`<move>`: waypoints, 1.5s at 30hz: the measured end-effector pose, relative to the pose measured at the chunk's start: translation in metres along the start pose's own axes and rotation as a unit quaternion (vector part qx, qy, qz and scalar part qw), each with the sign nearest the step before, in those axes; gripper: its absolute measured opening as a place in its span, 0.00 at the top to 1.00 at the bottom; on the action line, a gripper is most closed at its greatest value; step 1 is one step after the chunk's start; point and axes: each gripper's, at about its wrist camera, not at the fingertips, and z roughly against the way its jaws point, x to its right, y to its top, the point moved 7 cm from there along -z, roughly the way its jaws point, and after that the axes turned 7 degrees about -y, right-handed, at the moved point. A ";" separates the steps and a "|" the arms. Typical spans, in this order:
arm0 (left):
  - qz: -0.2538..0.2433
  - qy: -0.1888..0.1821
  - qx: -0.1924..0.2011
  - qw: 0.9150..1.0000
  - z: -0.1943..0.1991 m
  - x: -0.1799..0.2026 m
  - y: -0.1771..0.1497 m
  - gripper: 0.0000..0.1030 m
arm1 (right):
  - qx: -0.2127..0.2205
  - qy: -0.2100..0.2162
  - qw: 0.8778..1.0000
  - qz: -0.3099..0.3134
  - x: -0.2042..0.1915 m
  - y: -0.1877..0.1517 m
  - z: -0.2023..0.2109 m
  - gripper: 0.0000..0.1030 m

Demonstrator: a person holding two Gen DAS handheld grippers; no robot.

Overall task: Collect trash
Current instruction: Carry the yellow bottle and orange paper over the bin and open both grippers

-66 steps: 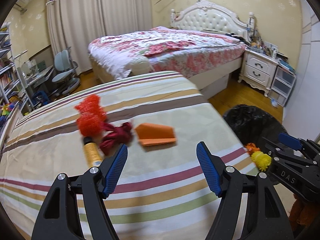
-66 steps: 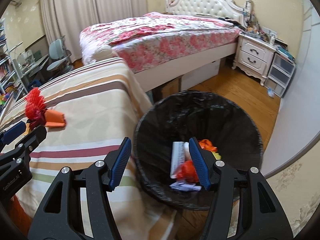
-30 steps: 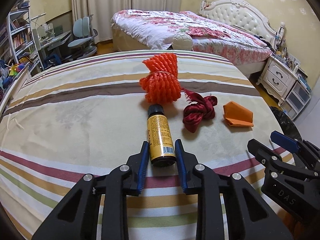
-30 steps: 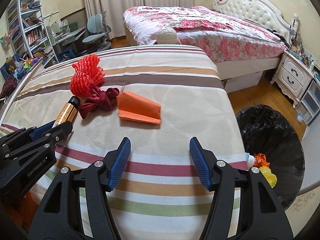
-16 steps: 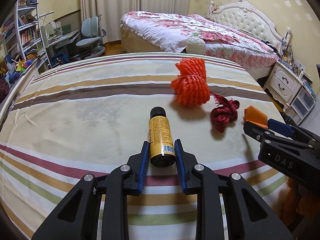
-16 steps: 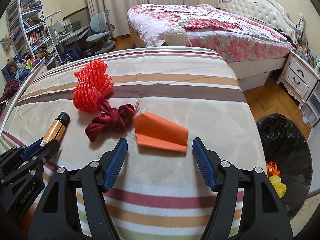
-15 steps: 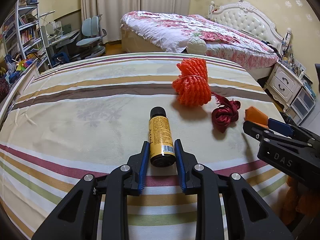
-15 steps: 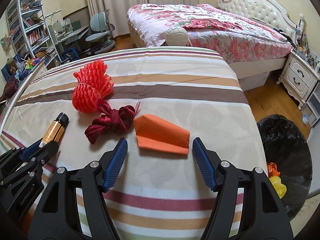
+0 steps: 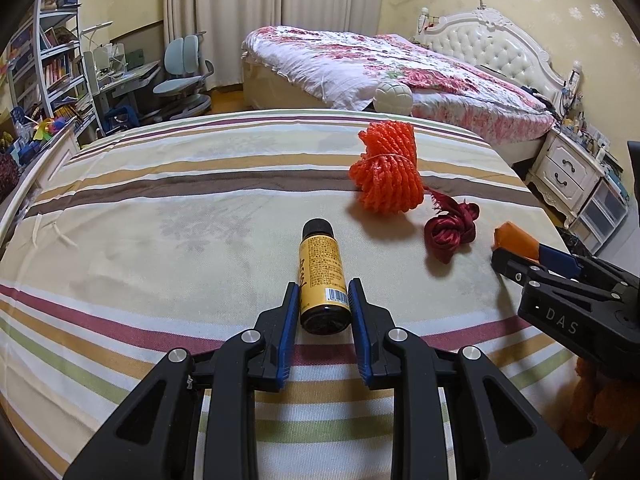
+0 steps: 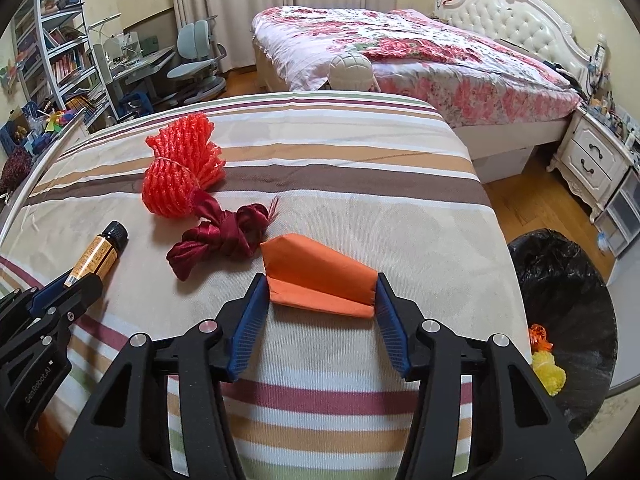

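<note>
My left gripper (image 9: 323, 294) is shut on the base of a small yellow bottle (image 9: 320, 272) with a black cap, lying on the striped bed. My right gripper (image 10: 320, 286) is open, its fingers on either side of a folded orange paper (image 10: 316, 272) and close to its ends. The bottle also shows in the right wrist view (image 10: 96, 254). An orange foam net (image 9: 386, 176) and a dark red ribbon (image 9: 452, 228) lie between the two. The black-lined trash bin (image 10: 560, 280) stands on the floor at the right with trash inside.
The striped bedcover (image 9: 160, 216) ends at the right, above the bin. A flowered bed (image 10: 400, 52) and a white nightstand (image 10: 596, 164) stand behind. Shelves and a desk chair (image 9: 180, 80) are at the far left.
My right gripper has moved forward over the orange paper and its fingers now flank it. My left gripper stays shut on the bottle, which it closed on over a second ago.
</note>
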 end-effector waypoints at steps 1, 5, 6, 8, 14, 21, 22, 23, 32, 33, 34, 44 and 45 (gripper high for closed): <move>0.000 -0.001 0.001 1.000 0.001 0.000 -0.001 0.75 | 0.001 0.000 1.000 0.000 0.001 -0.002 0.002 0.50; -0.003 -0.007 0.004 1.000 0.006 0.004 -0.002 0.75 | 0.004 0.001 1.000 -0.005 0.007 -0.011 0.011 0.50; -0.004 -0.009 0.006 1.000 0.007 0.006 -0.003 0.75 | 0.005 0.000 1.000 -0.006 0.009 -0.014 0.014 0.50; -0.006 -0.013 0.007 1.000 0.009 0.009 -0.004 0.75 | 0.005 -0.001 1.000 -0.009 0.013 -0.019 0.018 0.50; -0.016 -0.022 0.011 1.000 0.017 0.023 -0.009 0.76 | 0.012 -0.011 1.000 -0.017 0.027 -0.032 0.031 0.50; -0.039 -0.037 0.018 0.998 0.023 0.049 -0.012 0.76 | 0.022 -0.023 0.999 -0.029 0.047 -0.044 0.045 0.50; -0.042 -0.040 0.019 0.998 0.024 0.053 -0.012 0.76 | 0.023 -0.024 0.999 -0.031 0.051 -0.044 0.046 0.50; -0.045 -0.042 0.021 0.998 0.025 0.057 -0.012 0.76 | 0.024 -0.026 0.999 -0.034 0.054 -0.045 0.047 0.50; -0.075 -0.070 0.027 0.994 0.025 0.103 -0.009 0.76 | 0.036 -0.055 0.996 -0.063 0.099 -0.049 0.058 0.50; -0.079 -0.074 0.027 0.994 0.025 0.108 -0.008 0.76 | 0.038 -0.059 0.995 -0.066 0.103 -0.049 0.059 0.50; -0.083 -0.078 0.027 0.993 0.024 0.114 -0.008 0.76 | 0.039 -0.064 0.995 -0.070 0.109 -0.050 0.061 0.50; -0.135 -0.125 0.035 0.982 0.020 0.187 -0.002 0.76 | 0.047 -0.108 0.986 -0.115 0.174 -0.051 0.064 0.50; -0.141 -0.130 0.036 0.981 0.019 0.195 -0.001 0.76 | 0.048 -0.112 0.986 -0.118 0.179 -0.052 0.065 0.50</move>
